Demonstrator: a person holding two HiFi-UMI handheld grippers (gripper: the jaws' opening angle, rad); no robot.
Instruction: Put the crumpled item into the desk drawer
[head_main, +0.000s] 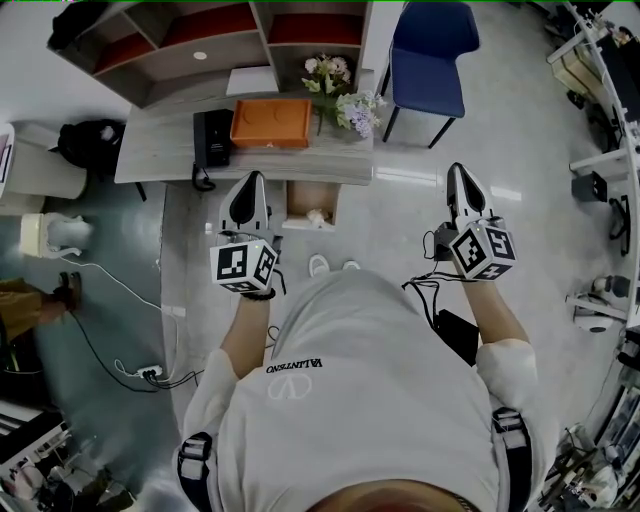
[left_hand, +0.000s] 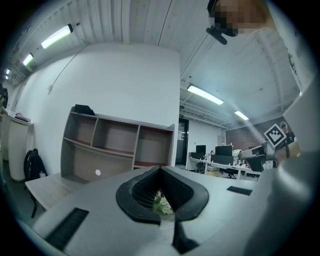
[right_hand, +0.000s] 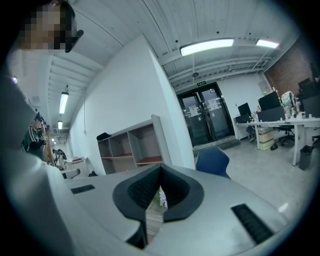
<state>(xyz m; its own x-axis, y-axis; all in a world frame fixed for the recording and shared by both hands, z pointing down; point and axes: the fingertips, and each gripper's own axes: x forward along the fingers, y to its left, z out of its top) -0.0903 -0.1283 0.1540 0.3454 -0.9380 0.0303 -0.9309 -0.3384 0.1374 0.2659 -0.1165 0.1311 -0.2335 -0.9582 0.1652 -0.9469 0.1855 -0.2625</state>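
At the far left a black backpack (head_main: 88, 142) sits on the floor by the end of the grey desk (head_main: 160, 150), clear of the work. On the desk top a black telephone (head_main: 212, 138) and an orange box (head_main: 271, 122) stand side by side. A bunch of flowers (head_main: 345, 95) stands toward the right end. None of them is in play.

The left gripper (head_main: 252, 182) hangs in front of the desk, just left of the open drawer (head_main: 303, 193). Its jaws are pressed together with nothing between them, and only a sliver of the flowers shows through the notch behind the pads.

The drawer stands pulled out from under the desk edge. The crumpled item (head_main: 318, 214), a small white wad, lies inside it toward the near end. The placing looks done, and I judge that pushing the drawer in is what may remain.

A blue chair (head_main: 433, 50) stands beyond the desk's right end. The right gripper (head_main: 458, 175) is held over bare floor, well apart from the drawer, with its jaws fully closed and empty. With both tools off the desk and gripping nothing, this reads as a resting posture between moves.
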